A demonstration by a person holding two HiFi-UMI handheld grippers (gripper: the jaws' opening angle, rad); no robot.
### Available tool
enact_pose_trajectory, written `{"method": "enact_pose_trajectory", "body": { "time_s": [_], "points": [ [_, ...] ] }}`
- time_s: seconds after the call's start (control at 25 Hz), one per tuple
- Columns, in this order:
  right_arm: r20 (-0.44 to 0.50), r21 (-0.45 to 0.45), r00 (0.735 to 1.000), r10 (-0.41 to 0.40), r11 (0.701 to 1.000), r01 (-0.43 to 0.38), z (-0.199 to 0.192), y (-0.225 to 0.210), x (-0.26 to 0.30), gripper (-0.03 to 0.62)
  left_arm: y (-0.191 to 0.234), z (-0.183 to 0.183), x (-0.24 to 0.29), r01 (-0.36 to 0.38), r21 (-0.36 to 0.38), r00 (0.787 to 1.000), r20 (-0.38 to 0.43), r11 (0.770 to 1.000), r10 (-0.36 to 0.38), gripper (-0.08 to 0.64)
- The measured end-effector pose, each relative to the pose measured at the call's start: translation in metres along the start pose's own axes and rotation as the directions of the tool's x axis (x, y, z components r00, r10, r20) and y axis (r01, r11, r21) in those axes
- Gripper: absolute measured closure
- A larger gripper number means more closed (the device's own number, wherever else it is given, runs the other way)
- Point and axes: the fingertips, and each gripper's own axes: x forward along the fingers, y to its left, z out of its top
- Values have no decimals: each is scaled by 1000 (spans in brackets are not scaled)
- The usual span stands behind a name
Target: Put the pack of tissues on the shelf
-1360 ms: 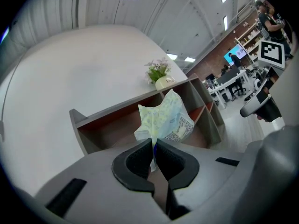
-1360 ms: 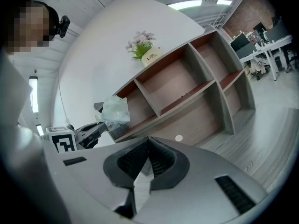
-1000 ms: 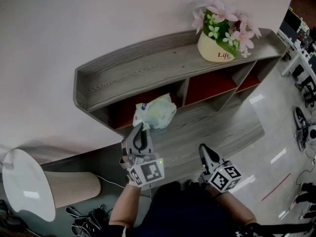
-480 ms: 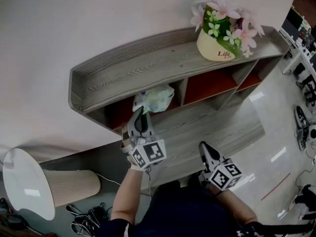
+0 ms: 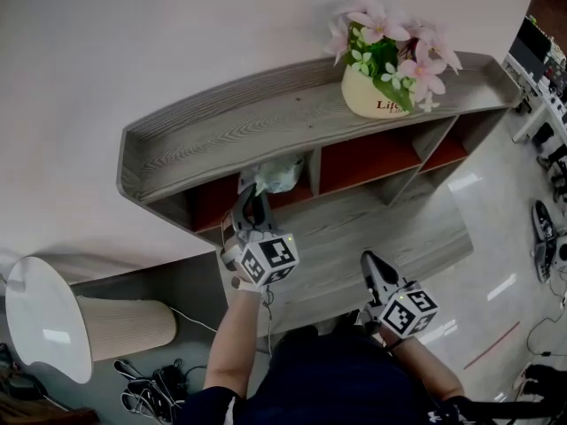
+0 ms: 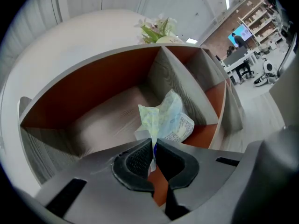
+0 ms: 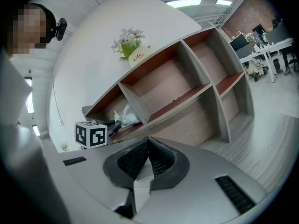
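My left gripper (image 6: pixel 154 148) is pinching one thin edge of the pack of tissues (image 6: pixel 166 120). The jaws are pressed tight on the wrapper, and the rest of the pack sticks out in front of them. The pack is at the mouth of the left box of the shelf (image 5: pixel 266 118), just under the shelf's top board and close to the wall that splits the boxes. I cannot tell if it sits on the box's floor yet.

My right gripper (image 7: pixel 148 146) is pressed together with nothing in it. It is low in front of the shelf, well apart from the pack. A flower pot (image 5: pixel 368 100) stands on top of the shelf, to the right.

So the carrying looks almost done. What is left, I think, is to set the pack down inside the box, let go, and pull my gripper out.
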Motion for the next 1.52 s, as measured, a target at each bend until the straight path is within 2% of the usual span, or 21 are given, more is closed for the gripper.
{"method": "enact_pose_trajectory", "body": {
  "time_s": [0.16, 0.24, 0.48, 0.56, 0.64, 0.84, 0.96, 1.16, 1.24, 1.36, 1.52],
  "points": [
    [-5, 4, 1000, 15, 1000, -15, 5, -5, 4, 581, -5, -2, 11, -22, 22, 998, -49, 1000, 24, 537],
    [-14, 7, 1000, 23, 1000, -23, 5, -6, 5, 581, -13, -6, 13, -9, 41, 997, -77, 999, 13, 537],
    [-25, 7, 999, 40, 999, -40, 6, -10, 14, 581, -33, -10, 16, 23, 171, 994, -110, 985, -5, 534],
    [-32, 13, 999, 44, 999, -44, 5, -10, 16, 581, -38, -12, 16, 46, 181, 992, -123, 982, -24, 531],
    [-37, 18, 998, 47, 999, -47, 4, -11, 18, 581, -42, -13, 16, 75, 145, 990, -132, 987, -56, 498],
    [-37, 25, 998, 59, 998, -58, 4, -10, 23, 581, -40, -9, 14, 126, 30, 984, -130, 992, -121, 355],
    [-38, 30, 997, 64, 998, -63, 4, -8, 24, 581, -39, -8, 10, 148, 8, 981, -132, 989, -146, 288],
    [-31, 26, 997, 75, 997, -74, 7, -6, 30, 581, -30, -4, -1, 142, -28, 984, -109, 989, -144, 235],
    [-32, 28, 997, 75, 997, -74, 7, -7, 30, 581, -25, 4, -10, 138, -56, 987, -72, 989, -142, 230],
    [-31, 30, 997, 76, 997, -75, 6, -5, 32, 581, -19, 23, -32, 135, -83, 991, 28, 987, -133, 230],
    [-24, 27, 997, 79, 997, -78, 10, -4, 34, 581, -16, 44, -62, 160, -147, 982, 121, 976, -143, 230]
  ]
}}
